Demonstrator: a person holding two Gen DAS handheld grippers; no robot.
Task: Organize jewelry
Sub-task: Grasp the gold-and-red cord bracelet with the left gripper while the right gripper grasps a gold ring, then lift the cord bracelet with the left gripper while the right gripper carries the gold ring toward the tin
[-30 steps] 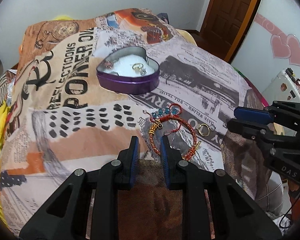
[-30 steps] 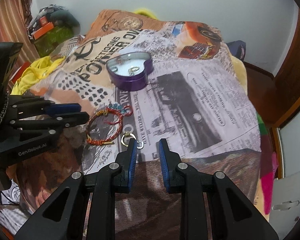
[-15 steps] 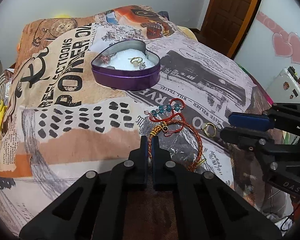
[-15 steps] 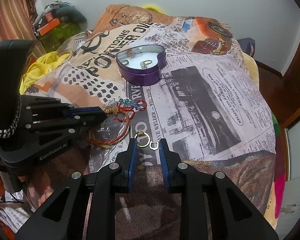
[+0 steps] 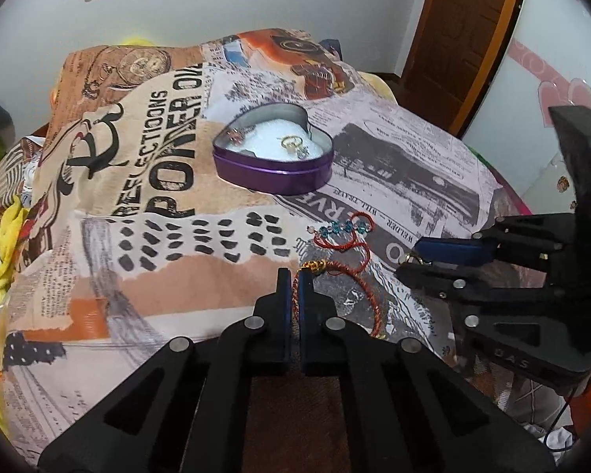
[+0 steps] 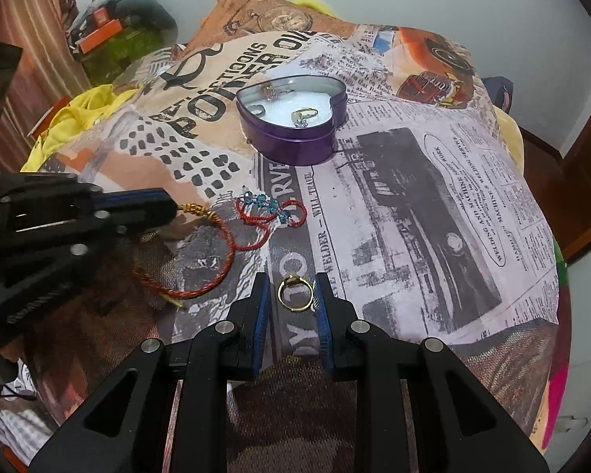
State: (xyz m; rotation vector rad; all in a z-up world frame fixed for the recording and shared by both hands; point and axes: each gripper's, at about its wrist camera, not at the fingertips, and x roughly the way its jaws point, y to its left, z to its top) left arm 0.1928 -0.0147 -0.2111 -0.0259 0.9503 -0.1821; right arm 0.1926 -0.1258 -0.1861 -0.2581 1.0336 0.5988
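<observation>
Left gripper: clamped on red braided bracelet lying on printed bedspread. Right gripper: narrowly parted, gold ring between its pads, ungripped. Purple heart tin: beyond.

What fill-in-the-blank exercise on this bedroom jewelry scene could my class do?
1. The left claw is shut on the braided orange ____.
2. The gold ring lies between the fingers of the ____ claw.
3. The open purple tin has the shape of a ____.
4. The small beads on the red cord are ____ in colour.

Missing words: bracelet; right; heart; blue
</observation>
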